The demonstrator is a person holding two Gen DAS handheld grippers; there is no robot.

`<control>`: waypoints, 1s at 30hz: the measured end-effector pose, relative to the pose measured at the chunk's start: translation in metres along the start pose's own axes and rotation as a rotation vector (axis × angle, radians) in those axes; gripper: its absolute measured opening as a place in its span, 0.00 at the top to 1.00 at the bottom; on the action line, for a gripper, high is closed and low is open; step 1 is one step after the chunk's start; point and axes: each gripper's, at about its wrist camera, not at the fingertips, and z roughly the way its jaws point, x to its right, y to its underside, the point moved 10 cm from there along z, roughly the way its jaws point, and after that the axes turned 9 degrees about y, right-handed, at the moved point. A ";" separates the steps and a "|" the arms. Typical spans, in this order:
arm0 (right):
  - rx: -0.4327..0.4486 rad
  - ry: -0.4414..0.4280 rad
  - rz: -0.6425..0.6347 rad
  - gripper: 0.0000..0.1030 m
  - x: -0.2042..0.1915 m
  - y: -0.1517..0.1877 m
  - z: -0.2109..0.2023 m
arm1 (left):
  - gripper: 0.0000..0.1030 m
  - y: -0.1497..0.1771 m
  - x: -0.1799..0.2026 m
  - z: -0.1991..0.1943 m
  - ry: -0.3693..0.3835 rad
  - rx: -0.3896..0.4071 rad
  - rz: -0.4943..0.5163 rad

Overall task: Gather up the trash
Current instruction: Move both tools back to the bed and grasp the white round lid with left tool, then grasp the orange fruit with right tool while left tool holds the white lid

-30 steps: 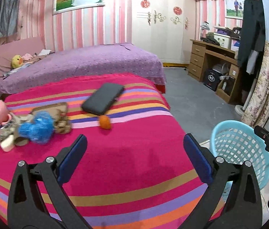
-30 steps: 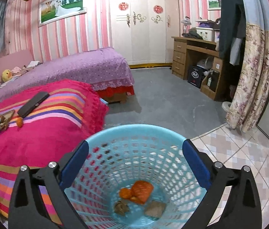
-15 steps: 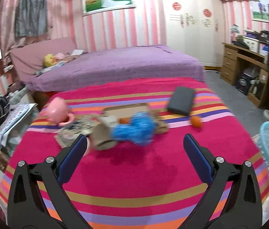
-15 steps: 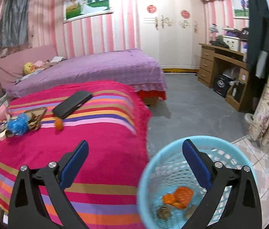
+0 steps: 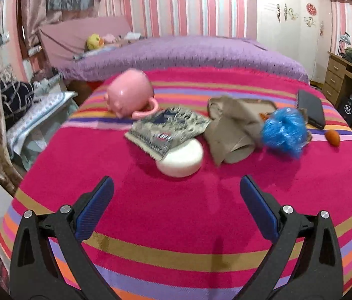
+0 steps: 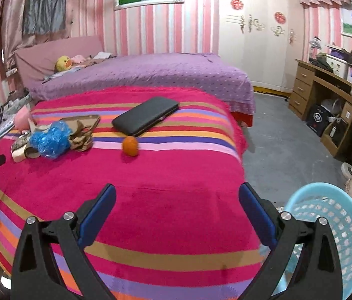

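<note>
Step in hand, judged: reaching for the next piece of trash. The left gripper (image 5: pixel 176 200) is hovering over the striped bedspread (image 5: pixel 188 225), jaws spread wide, gripping nothing. It is pointing at the clutter pile: white round tub (image 5: pixel 179 161) nearest, patterned packet (image 5: pixel 166 131) lying partly on top of it, crumpled brown paper (image 5: pixel 231 130) just beside, blue plastic wad (image 5: pixel 284 131) touching the paper on the far side. The pink piggy mug (image 5: pixel 128 95) and black case (image 5: pixel 311 108) are probably not trash. The small orange fruit (image 5: pixel 333 138) is sitting apart near the bed edge.

The right gripper (image 6: pixel 176 200) is also wide open and empty, hanging over the near end of the bed. The blue basket (image 6: pixel 326 225) is standing on the floor just beside the bed corner, low right in the right wrist view.

Next move likely needs: left gripper dropping onto one loose item, paper or blue wad looking easiest, pinching it, then carrying it across to the basket.

Basket contents: cannot tell, the inside is hidden behind the gripper arm and rim.
</note>
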 end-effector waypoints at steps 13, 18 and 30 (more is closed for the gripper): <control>-0.045 -0.034 -0.089 0.07 -0.051 0.001 0.027 | 0.15 0.005 -0.015 0.056 -0.002 -0.133 -0.105; -0.067 -0.038 -0.079 0.07 -0.054 0.000 0.037 | 0.38 -0.006 -0.011 0.069 0.016 -0.137 -0.122; -0.077 -0.047 -0.078 0.07 -0.058 -0.001 0.045 | 0.41 -0.010 -0.021 0.004 0.051 -0.046 -0.098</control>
